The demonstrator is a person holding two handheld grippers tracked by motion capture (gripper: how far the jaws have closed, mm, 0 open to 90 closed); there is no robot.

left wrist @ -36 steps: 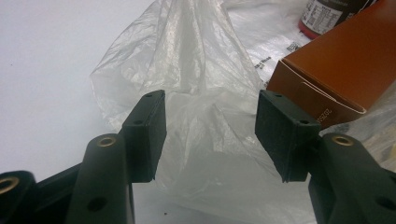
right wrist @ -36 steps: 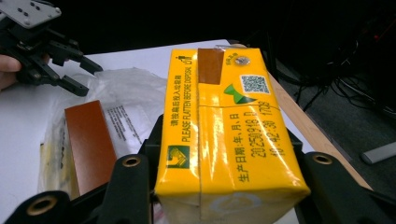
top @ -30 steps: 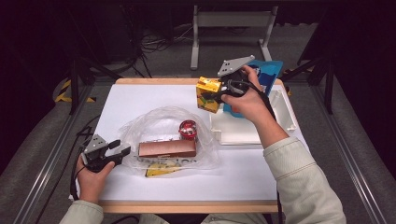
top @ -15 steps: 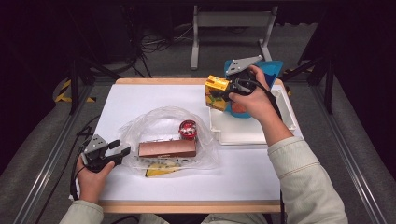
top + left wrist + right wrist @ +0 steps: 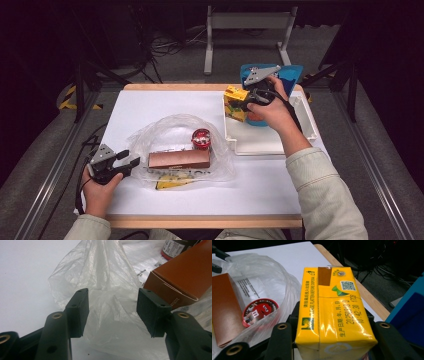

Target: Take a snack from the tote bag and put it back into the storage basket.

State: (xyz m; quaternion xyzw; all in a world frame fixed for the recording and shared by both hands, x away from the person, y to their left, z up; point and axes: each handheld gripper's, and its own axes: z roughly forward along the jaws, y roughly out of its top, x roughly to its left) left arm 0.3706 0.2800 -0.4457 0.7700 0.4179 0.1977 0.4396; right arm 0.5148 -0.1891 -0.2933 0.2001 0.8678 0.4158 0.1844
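R claw pinching yellow carton w/ long axis fwd, over white tray's far-left corner. L claw, spread, beside plastic bag.

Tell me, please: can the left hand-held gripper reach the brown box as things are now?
Probably not directly. The brown box lies inside the clear plastic bag, whose film sits between the open left hand-held gripper and the box. The gripper is close, but it would meet plastic first.
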